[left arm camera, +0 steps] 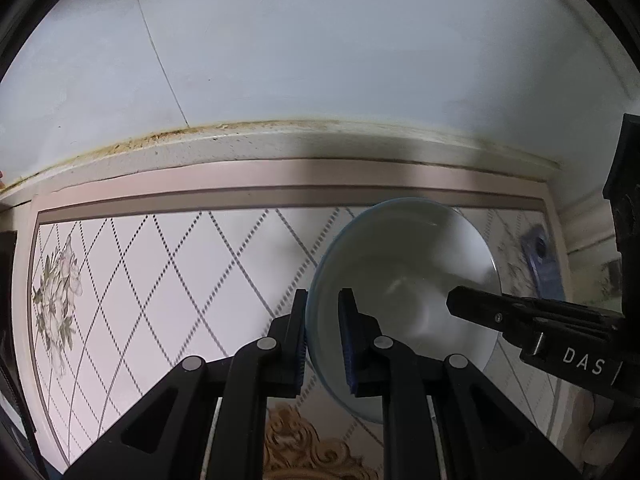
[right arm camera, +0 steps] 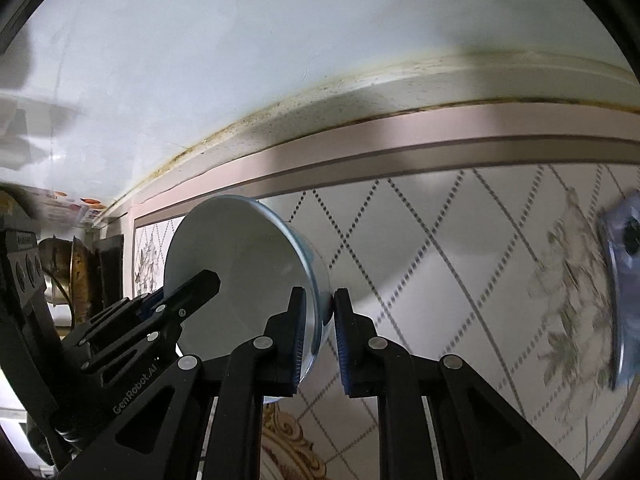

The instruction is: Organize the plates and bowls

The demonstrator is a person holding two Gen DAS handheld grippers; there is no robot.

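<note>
Together both tongs pinch one white bowl (left arm camera: 404, 280) with a pale blue rim, tipped on its side above the surface (left arm camera: 160, 272), a top patterned with dotted diamonds and grey flowers. In the left wrist view, the left tongs (left arm camera: 323, 340) are pressed onto the bowl's rim at about 8 o'clock, one pad outside the wall and one inside. The right tongs (left arm camera: 460, 302) reach in from 3 o'clock across the bowl's opening. In the right wrist view, the left tongs (right arm camera: 208, 280) come in from 8 o'clock over the bowl (right arm camera: 240, 272). The right tongs (right arm camera: 320, 340) clamp the rim at about 5 o'clock. A blurred blue object (right arm camera: 624, 300) lies on the surface (right arm camera: 460, 264) at 3 o'clock.
</note>
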